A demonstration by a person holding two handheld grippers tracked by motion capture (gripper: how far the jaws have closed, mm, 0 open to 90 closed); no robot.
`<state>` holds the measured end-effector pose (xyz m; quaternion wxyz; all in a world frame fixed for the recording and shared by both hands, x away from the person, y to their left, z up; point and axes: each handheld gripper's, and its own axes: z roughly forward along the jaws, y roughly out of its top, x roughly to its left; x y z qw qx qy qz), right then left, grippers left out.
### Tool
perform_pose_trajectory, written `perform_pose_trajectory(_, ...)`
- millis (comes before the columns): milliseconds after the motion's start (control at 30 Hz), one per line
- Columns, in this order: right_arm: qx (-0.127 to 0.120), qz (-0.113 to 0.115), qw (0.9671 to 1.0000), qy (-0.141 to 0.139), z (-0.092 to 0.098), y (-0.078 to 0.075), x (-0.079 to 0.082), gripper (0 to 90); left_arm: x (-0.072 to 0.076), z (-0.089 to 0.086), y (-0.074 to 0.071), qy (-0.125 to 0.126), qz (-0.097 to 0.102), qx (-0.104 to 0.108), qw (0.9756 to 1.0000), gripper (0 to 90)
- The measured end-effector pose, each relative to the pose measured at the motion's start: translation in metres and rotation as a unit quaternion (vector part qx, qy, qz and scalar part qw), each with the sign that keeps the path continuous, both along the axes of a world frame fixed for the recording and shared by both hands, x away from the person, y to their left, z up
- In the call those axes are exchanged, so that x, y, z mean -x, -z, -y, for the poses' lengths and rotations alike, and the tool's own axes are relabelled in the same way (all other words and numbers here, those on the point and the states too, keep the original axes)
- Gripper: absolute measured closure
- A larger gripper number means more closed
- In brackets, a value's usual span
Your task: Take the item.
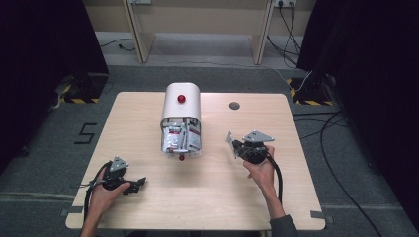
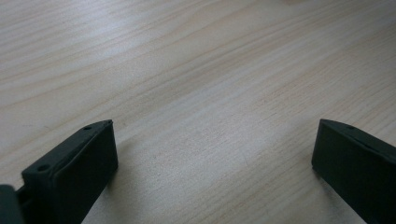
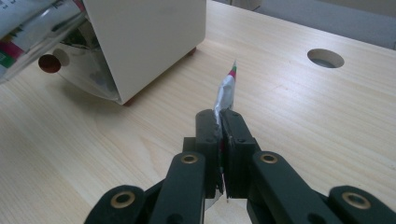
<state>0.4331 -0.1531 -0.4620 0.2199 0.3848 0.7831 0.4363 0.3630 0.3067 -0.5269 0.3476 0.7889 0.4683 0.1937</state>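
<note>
Sachet (image 3: pixel 226 88) was the thing in hand: a thin silver packet with a red and green top edge, pinched edge-on between the jaws of the right gripper (image 3: pixel 219 122), which were pressed tight together on its lower part. In the high view the sachet (image 1: pixel 230 143) stuck out from the right gripper (image 1: pixel 238 147) towards the left, above the table (image 1: pixel 276 197) and to the right of the dispenser. The person's right hand (image 1: pixel 262 170) held that gripper from below, its cable looping back along the forearm.

The dispenser (image 1: pixel 181 101) was a white box with a rounded top and a red knob (image 1: pixel 181 98), standing near the middle of the table; its open front was packed with more sachets (image 1: pixel 181 138), white and red, behind what looked like a clear flap, though the view was too coarse to be sure. In the right gripper view the dispenser's plain side wall (image 3: pixel 149 42) stood just beyond the held sachet, apart from it.

A round hole (image 1: pixel 234 105) lay in the tabletop further back.

The left gripper (image 1: pixel 134 186) rested low at the near left corner in the left hand (image 1: pixel 106 190), well apart from everything else. Its jaws stood wide apart with nothing but bare wood (image 2: pixel 210 116) between them
</note>
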Motion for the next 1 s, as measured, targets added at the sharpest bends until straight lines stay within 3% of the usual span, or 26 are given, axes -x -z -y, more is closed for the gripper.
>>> perform_pose_trajectory(633,0.007,-0.024,0.9997,0.01,0.001,0.019,-0.008,86.5,0.0,0.0,0.0,0.0,0.0,0.0,1.0,0.0)
perform_pose_trajectory(1000,0.033,-0.024,0.9987,0.031,0.007,0.026,-0.012,79.1,0.0,0.0,0.0,0.0,0.0,0.0,1.0,0.0)
